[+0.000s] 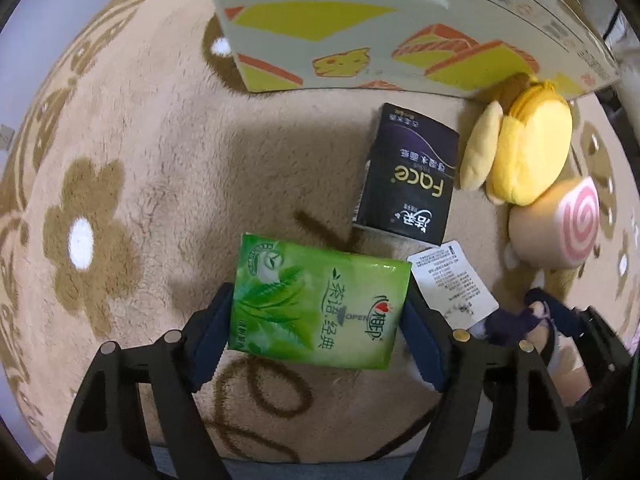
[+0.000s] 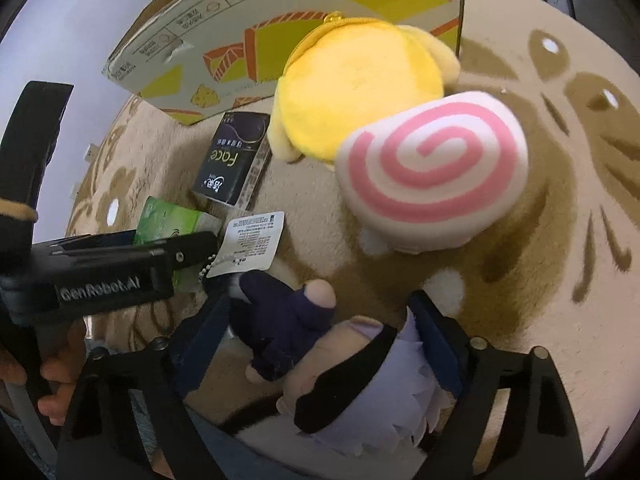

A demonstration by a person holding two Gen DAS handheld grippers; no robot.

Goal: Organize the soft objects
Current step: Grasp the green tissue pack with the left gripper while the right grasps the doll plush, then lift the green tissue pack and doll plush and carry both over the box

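Green tissue pack (image 1: 320,306) pinched across its sides by left claw (image 1: 320,328): light, squashy, slick film, so keep the grip central. Right claw (image 2: 320,344) straddles plush doll (image 2: 340,380), fingers at its head; contact unclear.

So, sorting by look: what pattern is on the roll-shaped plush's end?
A pink-and-white spiral on the roll-shaped plush; right wrist view.

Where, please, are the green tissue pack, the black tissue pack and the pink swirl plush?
Green tissue pack (image 1: 320,304): left wrist view, middle of its printed face.
Black tissue pack (image 1: 408,178): left wrist view, centre of its top face.
Pink swirl plush (image 2: 432,164): right wrist view, on the spiral face.
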